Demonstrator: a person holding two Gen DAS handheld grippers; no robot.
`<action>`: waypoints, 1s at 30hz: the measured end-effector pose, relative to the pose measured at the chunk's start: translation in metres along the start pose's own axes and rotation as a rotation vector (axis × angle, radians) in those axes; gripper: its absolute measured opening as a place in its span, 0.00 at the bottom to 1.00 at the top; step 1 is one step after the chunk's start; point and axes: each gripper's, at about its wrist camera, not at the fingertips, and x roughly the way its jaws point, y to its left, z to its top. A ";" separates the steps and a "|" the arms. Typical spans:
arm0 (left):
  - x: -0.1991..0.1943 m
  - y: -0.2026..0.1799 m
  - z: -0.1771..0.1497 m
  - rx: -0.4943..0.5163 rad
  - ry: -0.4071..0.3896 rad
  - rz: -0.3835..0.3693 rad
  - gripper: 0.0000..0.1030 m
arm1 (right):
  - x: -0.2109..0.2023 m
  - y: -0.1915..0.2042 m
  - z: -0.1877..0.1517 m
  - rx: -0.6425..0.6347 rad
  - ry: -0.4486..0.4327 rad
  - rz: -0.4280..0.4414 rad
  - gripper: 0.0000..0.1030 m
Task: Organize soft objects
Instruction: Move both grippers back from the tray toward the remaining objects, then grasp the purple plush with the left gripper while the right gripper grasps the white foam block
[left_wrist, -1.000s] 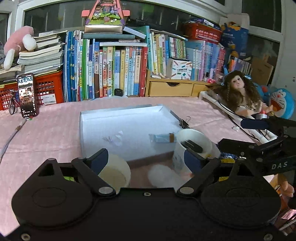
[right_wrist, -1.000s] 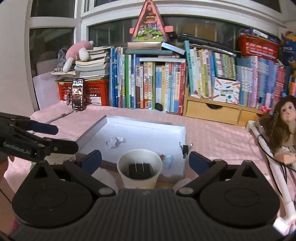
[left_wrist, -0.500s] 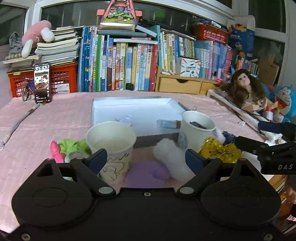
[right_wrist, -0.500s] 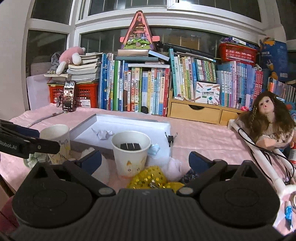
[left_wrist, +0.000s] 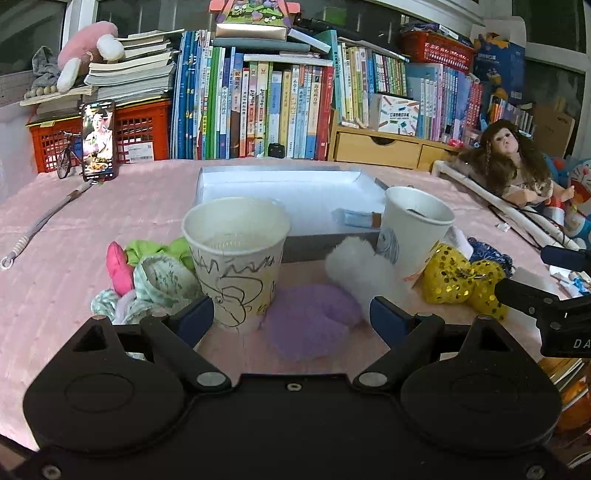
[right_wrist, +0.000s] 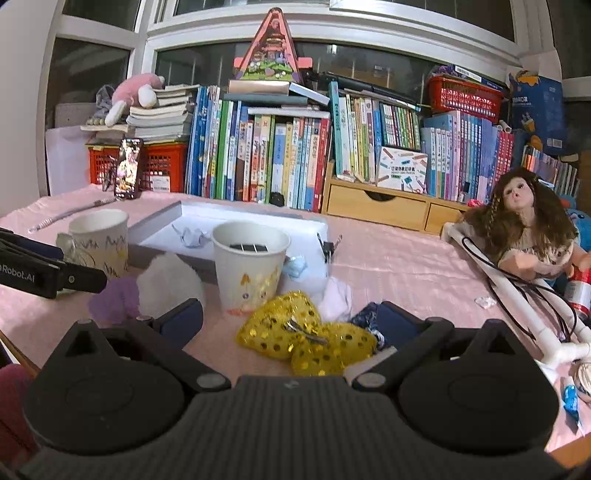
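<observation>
My left gripper (left_wrist: 290, 319) is open and hangs low over a purple fluffy pad (left_wrist: 310, 325), which lies between its fingers untouched. A scribbled paper cup (left_wrist: 236, 258) stands just beyond the left finger. A white pompom (left_wrist: 358, 266) leans against a second paper cup (left_wrist: 413, 236). Pink, green and patterned cloth pieces (left_wrist: 147, 273) lie bunched left of the scribbled cup. My right gripper (right_wrist: 290, 321) is open too, and a yellow sequined bow (right_wrist: 306, 339) lies on the table between its fingers. The second cup (right_wrist: 251, 266) holds black clips. White cloth (right_wrist: 338, 295) and dark blue fabric (right_wrist: 365, 314) lie beside the bow.
A shallow white tray (left_wrist: 288, 195) sits behind the cups, with a small tube and a folded paper in it. A doll (right_wrist: 528, 221) and white pipes lie at the right. Books, red crates, a wooden drawer box and a propped phone (left_wrist: 98, 140) line the back.
Both grippers have sunk and drawn back toward the near table edge, so the cups stand upright in view and the soft things in front have appeared. Both sets of jaws stayed wide.
</observation>
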 end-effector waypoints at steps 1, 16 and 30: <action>0.001 -0.001 -0.002 0.003 -0.003 0.010 0.88 | 0.001 0.000 -0.002 0.003 0.005 -0.002 1.00; 0.021 -0.012 -0.026 0.045 -0.013 0.069 0.78 | 0.024 0.002 -0.024 0.017 0.065 -0.018 0.98; 0.032 -0.022 -0.031 0.052 -0.003 0.026 0.68 | 0.020 -0.002 -0.028 -0.055 0.039 -0.133 0.95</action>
